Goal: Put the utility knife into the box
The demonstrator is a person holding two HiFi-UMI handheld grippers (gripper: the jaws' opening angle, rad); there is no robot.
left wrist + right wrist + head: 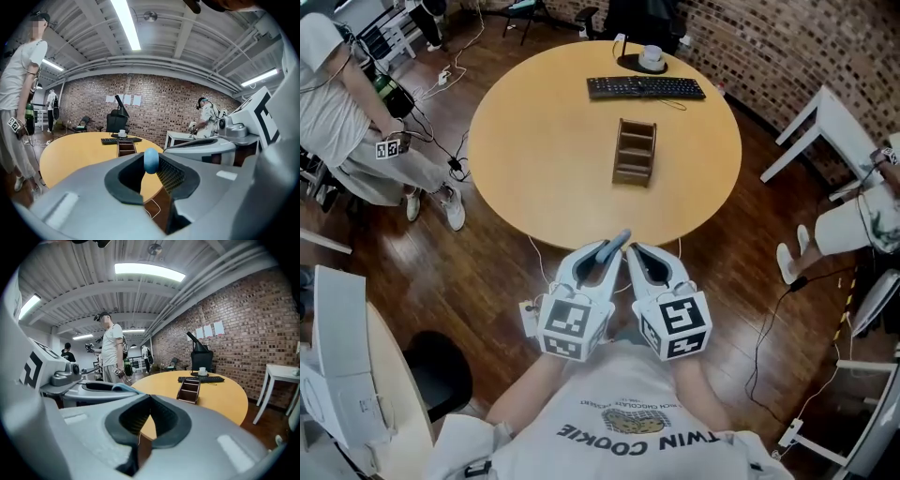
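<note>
Clamped on the utility knife [151, 161], the left tongs [614, 249] (right tongs [631, 251] pressed together, empty) point toward the box [635, 152], well ahead on the surface [534, 141], lengthwise away.

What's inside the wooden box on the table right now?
Nothing shows in the wooden box: its compartments look bare from the head view. The dividers shade their far corners, so those are unseen.

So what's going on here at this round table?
A person holds a gripper in each hand near the edge of the round table. The left gripper is clamped on a blue utility knife; the right gripper is shut and empty. The wooden box sits mid-table, ahead of them, so the knife isn't in yet.
</note>
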